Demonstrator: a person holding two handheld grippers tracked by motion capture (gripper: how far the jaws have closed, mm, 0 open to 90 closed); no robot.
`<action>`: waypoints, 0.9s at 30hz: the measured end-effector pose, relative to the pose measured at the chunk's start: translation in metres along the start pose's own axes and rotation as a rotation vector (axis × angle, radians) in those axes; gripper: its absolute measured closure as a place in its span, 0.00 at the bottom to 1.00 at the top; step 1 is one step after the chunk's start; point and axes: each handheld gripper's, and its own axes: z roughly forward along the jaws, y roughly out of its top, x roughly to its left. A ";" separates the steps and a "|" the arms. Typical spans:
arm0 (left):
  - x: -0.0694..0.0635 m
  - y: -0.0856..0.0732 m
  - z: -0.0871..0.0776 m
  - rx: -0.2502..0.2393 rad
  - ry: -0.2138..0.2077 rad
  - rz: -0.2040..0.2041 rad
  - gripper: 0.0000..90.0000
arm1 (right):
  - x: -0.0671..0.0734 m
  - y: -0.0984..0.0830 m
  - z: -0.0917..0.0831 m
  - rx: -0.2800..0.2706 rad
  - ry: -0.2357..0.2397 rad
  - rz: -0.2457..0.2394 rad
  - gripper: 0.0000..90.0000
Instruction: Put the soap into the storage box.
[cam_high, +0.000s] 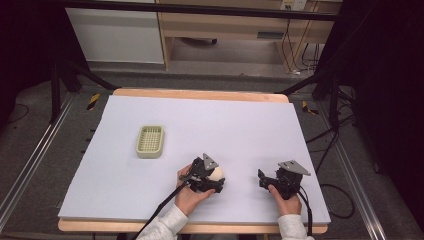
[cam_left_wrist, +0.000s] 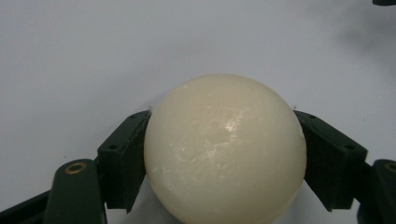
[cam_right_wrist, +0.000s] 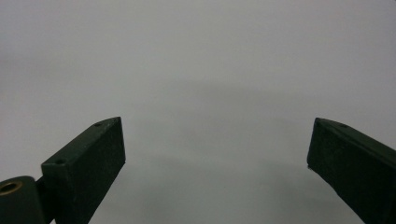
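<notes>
Left gripper (cam_high: 214, 178): black, blocky, clamped on a cream ball (cam_left_wrist: 225, 149), flat pads pressed to both sides. Ball round, smooth, waxy, faintly scuffed with a small glossy highlight; sits on the pale lavender mat (cam_high: 250, 125) near the front edge, a little left of centre. Right gripper (cam_high: 262, 180): same matte black plastic, jaws spread wide with nothing between them, resting low over bare mat well to the right of the ball. Grey three-cornered plates on top of both. Pale green basket (cam_high: 150, 141): rectangular, rounded corners, fine grid bottom, farther back and left, well apart from the ball. Mat soft-looking, matte, laid over a light wooden table (cam_high: 200, 94).
</notes>
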 end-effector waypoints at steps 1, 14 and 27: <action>0.000 0.000 0.000 -0.001 0.001 -0.001 0.27 | 0.000 0.000 0.000 0.000 0.000 -0.002 0.05; -0.001 0.001 -0.004 -0.007 -0.017 -0.011 0.27 | 0.000 0.000 0.000 0.000 0.000 -0.002 0.05; 0.005 0.006 -0.024 -0.024 -0.032 -0.002 0.27 | 0.000 0.000 0.000 0.001 0.002 0.000 0.05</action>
